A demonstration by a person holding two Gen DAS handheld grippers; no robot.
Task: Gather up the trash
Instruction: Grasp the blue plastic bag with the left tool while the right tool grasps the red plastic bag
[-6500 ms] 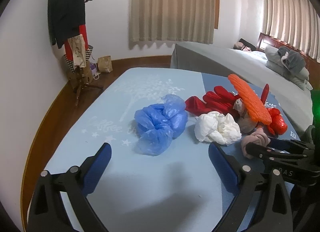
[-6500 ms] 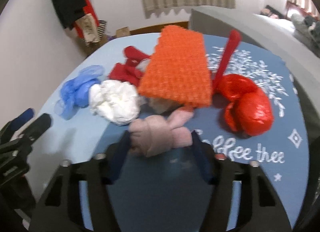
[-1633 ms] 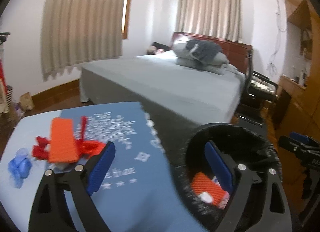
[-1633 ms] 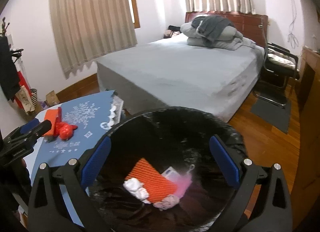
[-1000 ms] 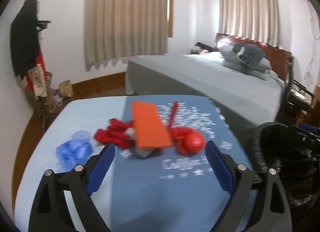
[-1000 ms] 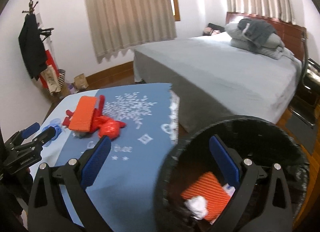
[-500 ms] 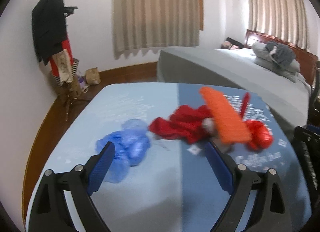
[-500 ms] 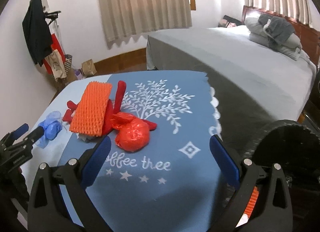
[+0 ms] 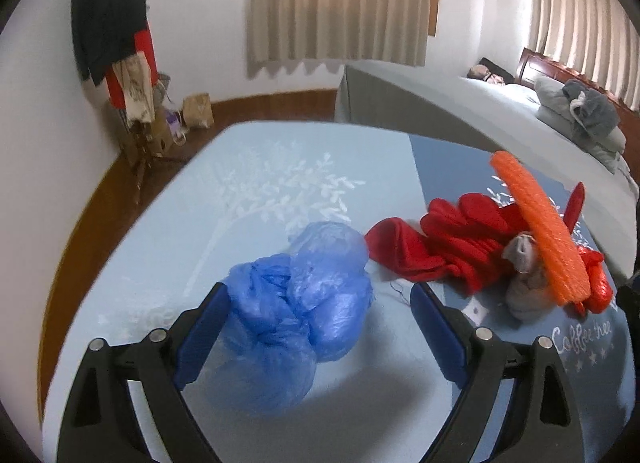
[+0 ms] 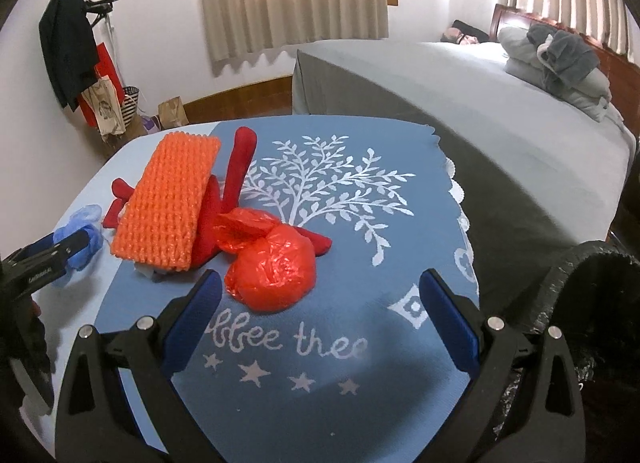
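Left gripper (image 9: 316,303): I have it spread wide and empty, low over the pale half of the table (image 9: 256,167).
Blue bag (image 9: 304,299): crumpled on the table straight ahead of my left gripper and already partly between its fingers; the left finger looks to be touching or nearly touching it, the right finger stands clear.
Bag's lie: a lumpy bundle, slightly longer along my line of approach than across it, with the loose flat end pointing toward me. I judge a straight push forward and a squeeze would take it.
Right gripper (image 10: 320,299): also spread wide, holding nothing.
Red bag (image 10: 272,267): just ahead of my right gripper and left of its centre line, close to the left finger; a roundish ball with no clear long axis.
Nearer hand: left for the blue bag, right for the red one.
Orange mesh pad (image 10: 168,203): propped on red cloth (image 9: 440,239), beyond both bags.
Bin (image 10: 592,327): black-lined, off my right side.
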